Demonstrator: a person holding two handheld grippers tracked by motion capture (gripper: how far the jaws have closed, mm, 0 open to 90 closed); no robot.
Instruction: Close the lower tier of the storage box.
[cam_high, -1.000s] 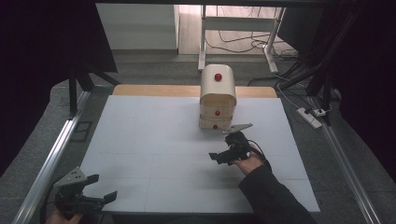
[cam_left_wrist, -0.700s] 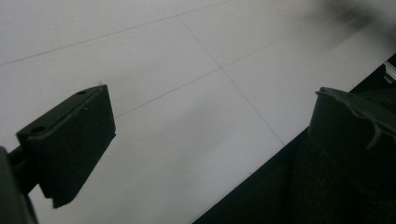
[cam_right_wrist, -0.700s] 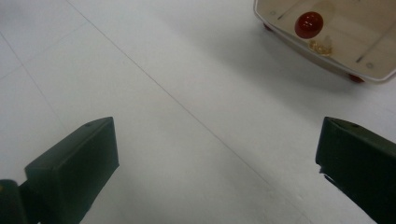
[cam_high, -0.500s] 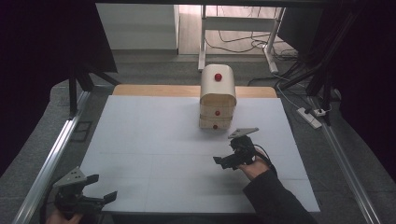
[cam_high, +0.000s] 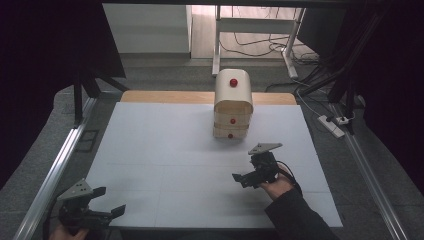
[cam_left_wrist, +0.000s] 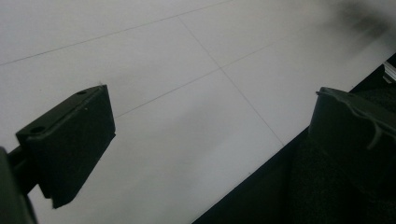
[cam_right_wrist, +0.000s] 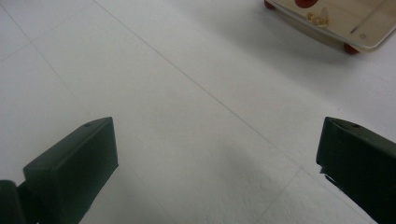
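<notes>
A small wooden chest of drawers (cam_high: 233, 105) with red knobs stands on the white table (cam_high: 160, 145), right of centre toward the back. My right gripper (cam_high: 242, 179) is held in a hand in front of the chest and apart from it. Its jaws are open and hold nothing. In the right gripper view the gripper (cam_right_wrist: 217, 158) points at bare table, and the chest's base (cam_right_wrist: 336, 21) shows at the top right. My left gripper (cam_high: 111, 200) sits at the table's near left corner, open and empty. In the left gripper view the gripper (cam_left_wrist: 210, 135) looks across the table's front edge.
Metal rails (cam_high: 55, 170) run along both sides of the table. A wooden strip (cam_high: 165, 97) lies along its back edge. On the floor to the right are a power strip (cam_high: 332, 125) and cables. A dark sleeve (cam_high: 295, 215) comes in from the bottom right.
My right gripper has drawn back from the chest, toward the person and a little to the right. The left gripper has stayed in place.
</notes>
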